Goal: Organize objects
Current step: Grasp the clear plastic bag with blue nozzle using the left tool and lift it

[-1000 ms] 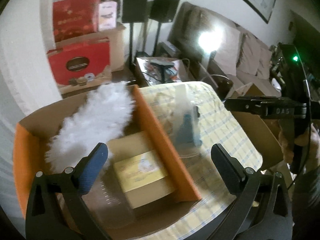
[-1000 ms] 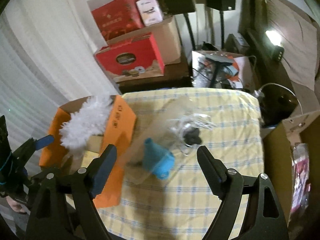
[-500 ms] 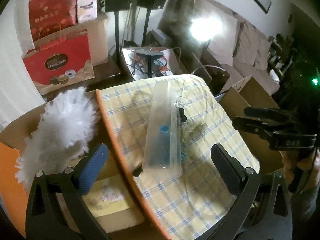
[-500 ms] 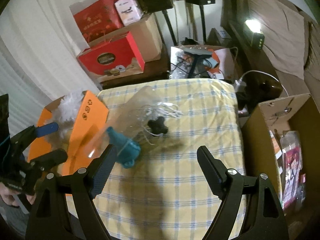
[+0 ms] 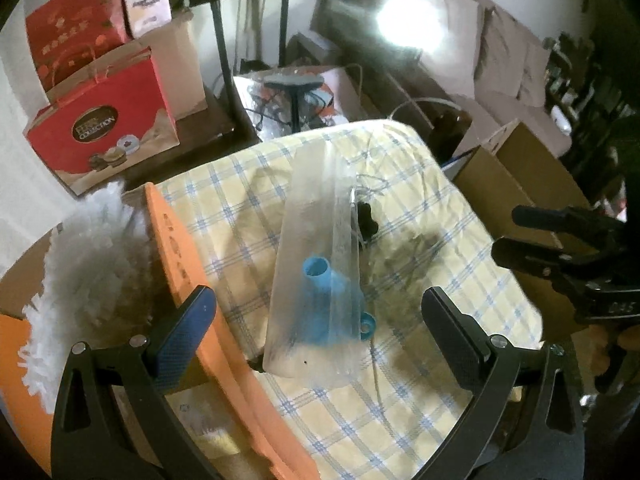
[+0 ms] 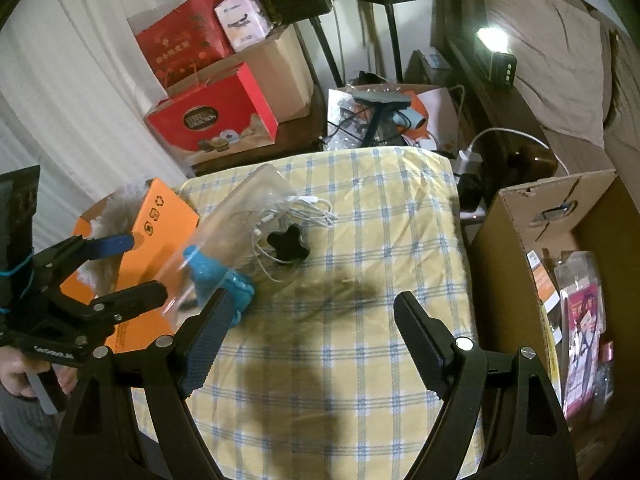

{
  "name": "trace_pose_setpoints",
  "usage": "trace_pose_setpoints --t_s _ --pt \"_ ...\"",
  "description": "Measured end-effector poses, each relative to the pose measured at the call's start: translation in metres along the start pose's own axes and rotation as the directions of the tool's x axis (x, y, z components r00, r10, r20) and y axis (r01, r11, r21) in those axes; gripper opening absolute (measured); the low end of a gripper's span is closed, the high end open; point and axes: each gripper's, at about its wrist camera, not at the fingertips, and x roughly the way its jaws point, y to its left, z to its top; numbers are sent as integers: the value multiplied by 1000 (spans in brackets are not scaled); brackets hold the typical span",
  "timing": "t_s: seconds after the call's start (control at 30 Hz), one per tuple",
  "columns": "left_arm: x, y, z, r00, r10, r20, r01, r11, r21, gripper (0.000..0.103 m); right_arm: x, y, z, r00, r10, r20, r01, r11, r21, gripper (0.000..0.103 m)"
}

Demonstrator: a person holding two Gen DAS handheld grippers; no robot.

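Both grippers hover above the tabletop (image 6: pixel 360 360) with fingers spread wide and nothing held: the left gripper (image 5: pixel 320 332) over the near left part, the right gripper (image 6: pixel 310 332) over the near middle. A clear bag (image 5: pixel 316 264) with a blue part (image 5: pixel 320 296) inside lies on the checked cloth, its near end touching the orange box flap (image 5: pixel 180 240). White cables (image 6: pixel 296 212) and a black knob (image 6: pixel 289 245) lie just right of the bag, touching it. The box (image 5: pixel 24 340) at left already holds a white duster (image 5: pixel 80 256). Risks: the slick bag film may slip between the fingers; the loose blue part may shift the load; a grasp at the bag's right edge may snag the cables and drag the knob; a lift toward the box may catch the upright flap.
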Motion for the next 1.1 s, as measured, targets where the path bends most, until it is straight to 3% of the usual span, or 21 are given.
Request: trace_pose_setpoints --t_s 0.23,0.4,0.63,0.7,0.77,0.8,1.1 --pt "23 -12 11 993 85 -77 -78 993 83 86 9 -7 -3 1000 19 -12 -19 1000 15 84" --pt "41 -15 19 987 85 -139 -72 993 95 74 14 -9 -6 999 30 -22 -29 999 22 84" --pt "64 -17 21 970 152 -191 -131 985 116 73 17 -13 -8 999 38 -30 -37 999 30 84" --pt "64 -19 20 969 158 -189 -136 983 126 73 17 -15 -9 999 40 -30 -39 999 33 84" --pt "62 -19 19 970 175 -172 -154 979 132 58 17 -16 -10 999 44 -30 -43 998 36 84" --pt "60 -20 18 971 175 -162 -154 979 132 56 18 -16 -10 999 44 -31 -43 998 37 84" --pt "26 -24 18 985 163 -53 -156 981 118 55 18 -9 -13 998 60 -32 -59 998 27 84"
